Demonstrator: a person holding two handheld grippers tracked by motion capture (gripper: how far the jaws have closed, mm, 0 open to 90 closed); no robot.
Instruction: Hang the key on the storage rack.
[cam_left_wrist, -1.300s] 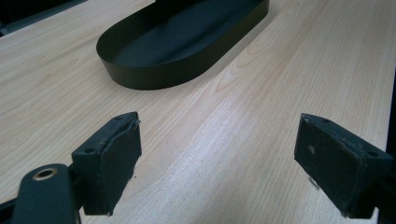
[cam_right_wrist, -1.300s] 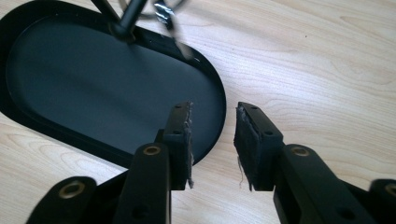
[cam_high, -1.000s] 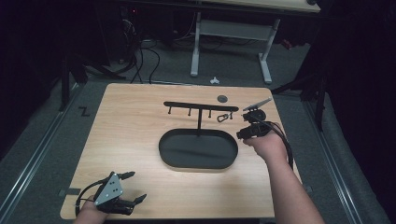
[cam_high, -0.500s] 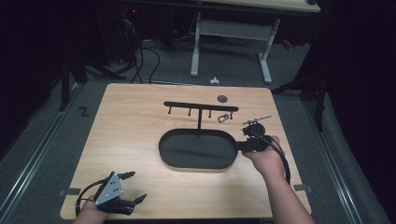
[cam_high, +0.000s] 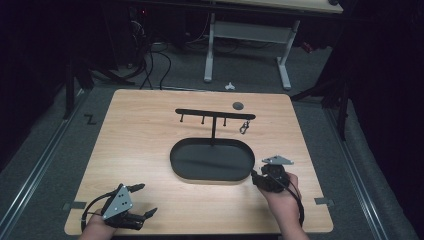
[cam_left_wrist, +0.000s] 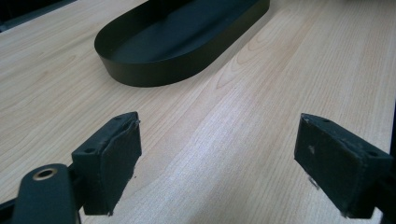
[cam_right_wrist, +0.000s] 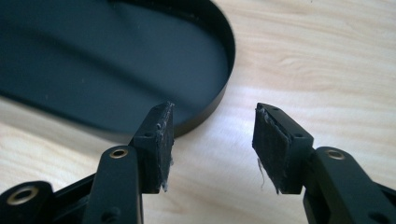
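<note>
Tray (cam_high: 210, 176) — right gripper (cam_high: 257, 181) low beside its rim, jaws parted, wrist level

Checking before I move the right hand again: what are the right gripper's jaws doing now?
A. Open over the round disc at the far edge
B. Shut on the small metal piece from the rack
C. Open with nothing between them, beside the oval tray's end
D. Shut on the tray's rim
C: in the right gripper view the right gripper has its jaws apart with only bare table between them, next to the black oval tray.

High view overhead facing forward, claw views close, sharing tray (cam_high: 210, 172)
</note>
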